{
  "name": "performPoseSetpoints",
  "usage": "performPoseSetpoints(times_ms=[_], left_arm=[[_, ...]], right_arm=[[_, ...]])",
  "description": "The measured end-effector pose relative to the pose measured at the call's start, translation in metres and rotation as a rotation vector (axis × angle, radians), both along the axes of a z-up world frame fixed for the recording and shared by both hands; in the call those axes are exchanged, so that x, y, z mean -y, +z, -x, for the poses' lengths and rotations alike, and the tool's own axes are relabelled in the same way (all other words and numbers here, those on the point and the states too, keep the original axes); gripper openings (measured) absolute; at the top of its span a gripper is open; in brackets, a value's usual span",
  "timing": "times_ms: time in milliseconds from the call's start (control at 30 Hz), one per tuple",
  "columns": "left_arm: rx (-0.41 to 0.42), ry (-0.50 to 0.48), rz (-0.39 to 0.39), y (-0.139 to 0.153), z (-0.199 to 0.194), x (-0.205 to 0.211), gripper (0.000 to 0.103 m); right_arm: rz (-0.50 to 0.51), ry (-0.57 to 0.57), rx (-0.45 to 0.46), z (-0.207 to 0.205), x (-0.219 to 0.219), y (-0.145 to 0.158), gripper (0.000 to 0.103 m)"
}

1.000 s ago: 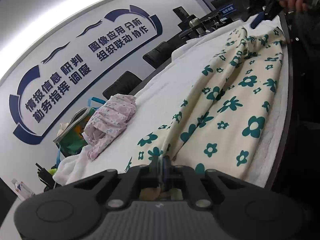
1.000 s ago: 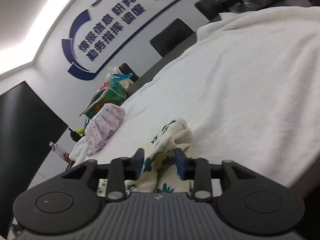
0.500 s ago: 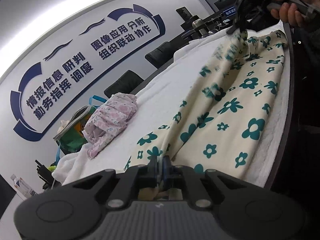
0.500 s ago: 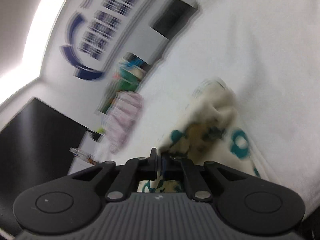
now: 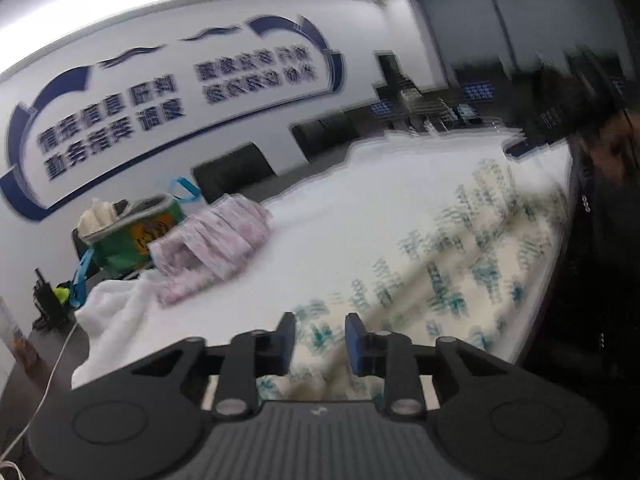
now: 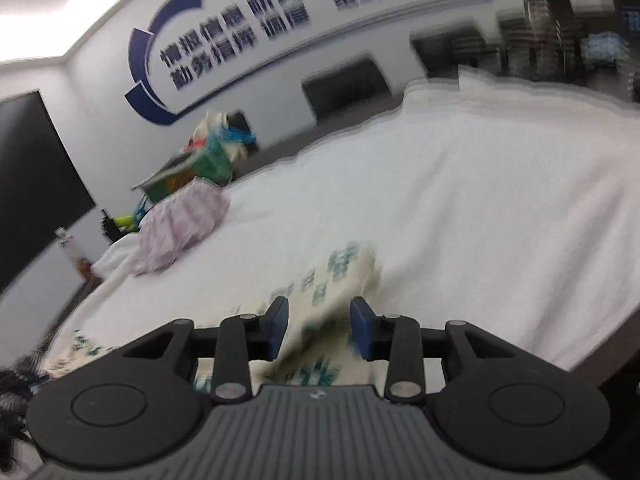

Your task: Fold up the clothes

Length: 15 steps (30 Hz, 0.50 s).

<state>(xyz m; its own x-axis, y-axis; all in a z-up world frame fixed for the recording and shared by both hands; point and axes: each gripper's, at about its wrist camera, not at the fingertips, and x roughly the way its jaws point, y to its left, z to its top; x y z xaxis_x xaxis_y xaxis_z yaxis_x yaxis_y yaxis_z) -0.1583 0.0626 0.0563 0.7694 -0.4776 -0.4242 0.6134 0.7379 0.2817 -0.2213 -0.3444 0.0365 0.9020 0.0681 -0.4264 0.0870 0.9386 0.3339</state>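
My left tongs (image 5: 320, 338) are spreading, their blue pads parted with the cream garment with teal flowers (image 5: 460, 264) lying under and between them but not pinched. From there the cloth runs off toward two o'clock along the near edge of the counter (image 5: 352, 216), which is draped in white towelling; the print is smeared by blur. At ten o'clock from the left tongs sits a folded pink floral garment (image 5: 216, 240), and just beyond it, further toward ten o'clock, a green bag (image 5: 128, 236) with blue straps. A dark sleeve (image 5: 608, 148) shows at the far right edge. My right tongs (image 6: 319, 328) are also opening, pads apart, with the other end of the flowered garment (image 6: 320, 312) passing between them and a rumpled tip reaching toward twelve o'clock; I see no pinch on it. The pink garment (image 6: 180, 224) lies at ten o'clock from them, and the wall with blue lettering (image 6: 240, 40) stands behind.
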Motion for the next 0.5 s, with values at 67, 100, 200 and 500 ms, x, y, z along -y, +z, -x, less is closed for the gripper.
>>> performPoseSetpoints(times_ms=[67,100,200,500], left_arm=[[-0.062,0.02,-0.005,-0.002,-0.02,0.018,0.036],[-0.079,0.01,-0.039,-0.01,-0.029,0.028,0.037],[-0.133,0.062,-0.118,-0.034,-0.046,0.044,0.04],[-0.126,0.131,-0.052,-0.039,-0.036,0.019,0.07]], right_arm=[[0.096,0.121,0.048,-0.011,-0.032,0.011,0.016],[0.12,0.205,0.047,-0.023,-0.054,0.01,0.014],[0.273,0.361,-0.009,-0.054,-0.12,-0.01,0.013],[0.349,0.495,0.001,-0.074,-0.165,-0.018,0.016]])
